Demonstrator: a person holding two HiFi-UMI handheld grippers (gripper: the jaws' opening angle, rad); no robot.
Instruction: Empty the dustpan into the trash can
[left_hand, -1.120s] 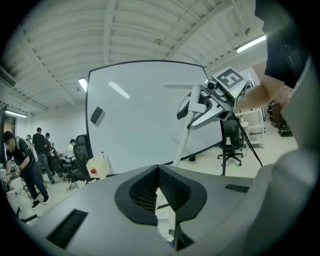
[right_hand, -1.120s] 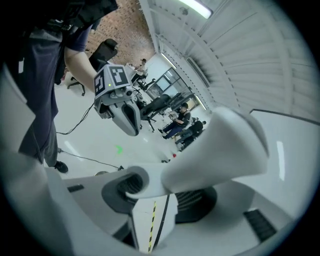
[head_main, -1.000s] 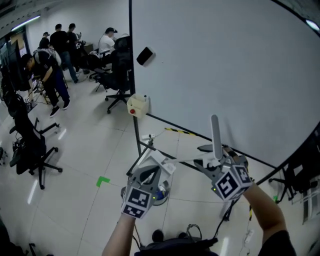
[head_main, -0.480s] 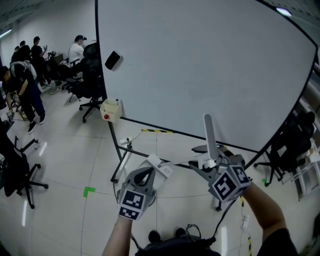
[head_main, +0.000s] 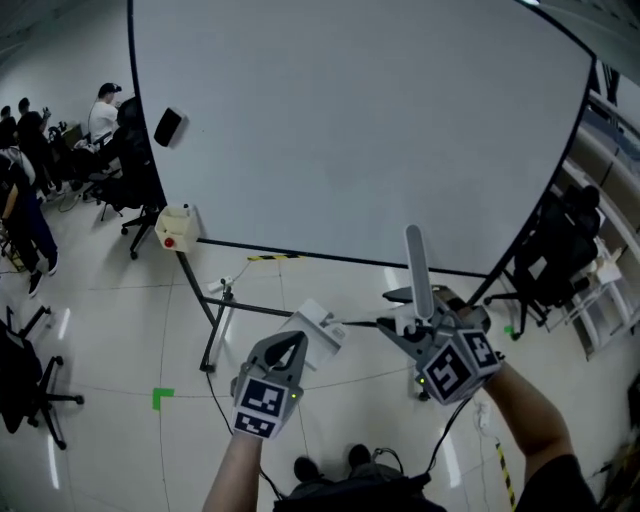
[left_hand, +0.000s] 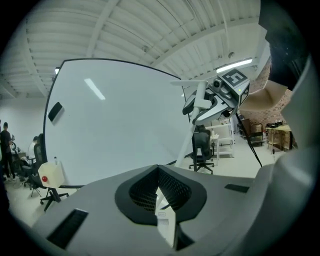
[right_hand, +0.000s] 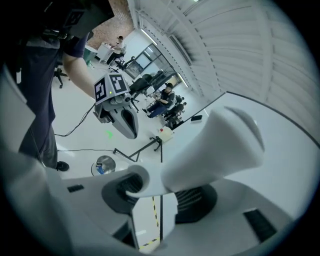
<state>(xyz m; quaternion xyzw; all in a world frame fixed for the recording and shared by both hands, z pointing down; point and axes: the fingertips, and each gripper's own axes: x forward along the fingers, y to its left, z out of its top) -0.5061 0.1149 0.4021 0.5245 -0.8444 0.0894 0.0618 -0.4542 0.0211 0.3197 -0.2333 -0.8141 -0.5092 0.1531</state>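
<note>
R claw clamps dustpan handle, rest hidden; L claw pinched together, gap unclear.

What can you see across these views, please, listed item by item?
whiteboard: one, white, on a stand
block: one, black, on the whiteboard
box: one, cream, whiteboard's lower left corner
office chairs: several, black, left and right
people: several, far left
tape mark: one, green, floor left
trash can: one, silvery, on the floor
handle: one, white, upright in the right gripper
flat piece: one, white, at the left gripper's tip
left gripper: one, grey, shut on the flat piece
right gripper: one, grey, shut on the handle
</note>
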